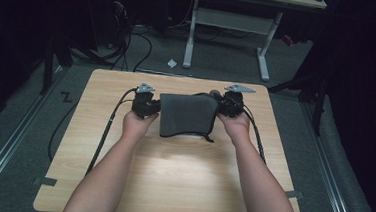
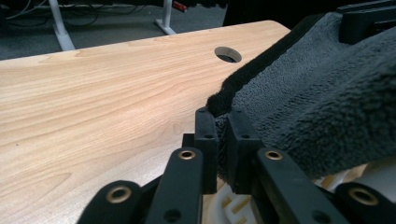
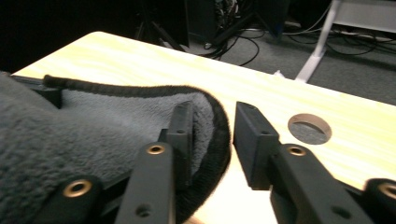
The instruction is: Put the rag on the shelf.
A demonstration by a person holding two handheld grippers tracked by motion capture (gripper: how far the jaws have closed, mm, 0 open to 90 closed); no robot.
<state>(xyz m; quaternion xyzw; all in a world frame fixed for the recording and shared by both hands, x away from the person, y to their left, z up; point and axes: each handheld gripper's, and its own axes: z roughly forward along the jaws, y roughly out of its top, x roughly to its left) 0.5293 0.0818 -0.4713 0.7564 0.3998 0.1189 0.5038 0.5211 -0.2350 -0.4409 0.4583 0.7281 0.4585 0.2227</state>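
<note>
A dark grey fleecy cloth lies folded on the wooden table, between my two grippers. My left gripper sits at the cloth's left edge. In the left gripper view its jaws are pressed together on the cloth's black hem. My right gripper is at the cloth's right edge. In the right gripper view it stands open: the cloth's hem lies against one jaw and a gap separates it from the other. Something white shows beneath the cloth.
A round cable hole is cut in the table near the far edge. Beyond the table stand the white legs of a desk, with cables on the grey floor. Each gripper's cable trails over the tabletop.
</note>
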